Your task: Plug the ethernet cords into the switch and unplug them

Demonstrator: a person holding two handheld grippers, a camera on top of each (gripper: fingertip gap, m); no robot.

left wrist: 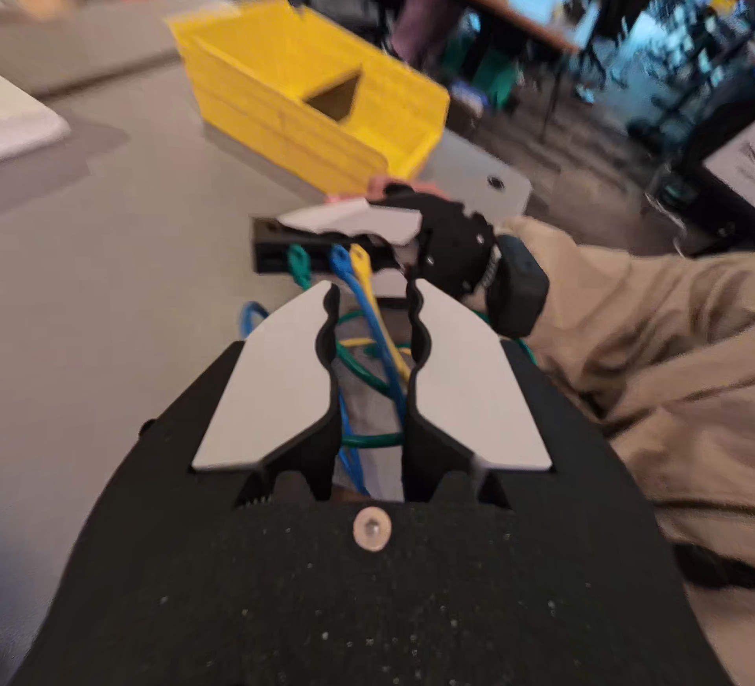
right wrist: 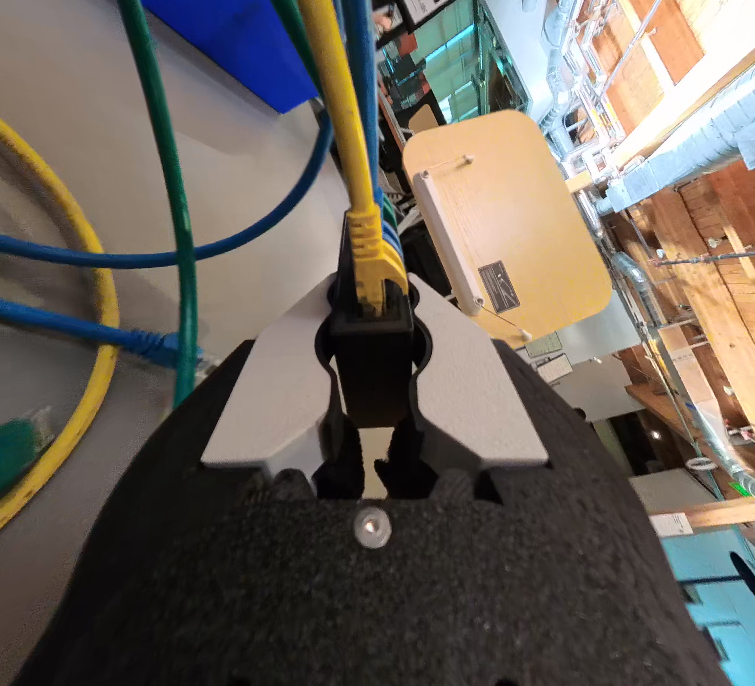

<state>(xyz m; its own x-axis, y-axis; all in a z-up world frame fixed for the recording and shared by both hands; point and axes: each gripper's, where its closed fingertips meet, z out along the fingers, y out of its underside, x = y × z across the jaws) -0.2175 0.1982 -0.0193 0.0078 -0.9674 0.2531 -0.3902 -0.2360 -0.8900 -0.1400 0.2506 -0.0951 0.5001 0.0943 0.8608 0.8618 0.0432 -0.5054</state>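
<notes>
A black switch (left wrist: 278, 251) sits on the grey table, with a green cord (left wrist: 299, 266), a blue cord (left wrist: 341, 264) and a yellow cord (left wrist: 361, 264) plugged into its near face. My right gripper (right wrist: 372, 298) is shut on the switch's end (right wrist: 369, 364); it also shows in the left wrist view (left wrist: 359, 223), lying over the switch from the right. The yellow plug (right wrist: 367, 262) sits in a port just past its fingertips. My left gripper (left wrist: 372, 292) is open and empty, just short of the plugs, with the cords running between its fingers.
A yellow bin (left wrist: 302, 94) stands on the table behind the switch. A person's beige sleeve (left wrist: 633, 339) fills the right side. Loose cord loops lie on the table (right wrist: 73, 257). A loose blue plug (right wrist: 159, 343) lies at left. The table edge (left wrist: 510, 184) is behind the right gripper.
</notes>
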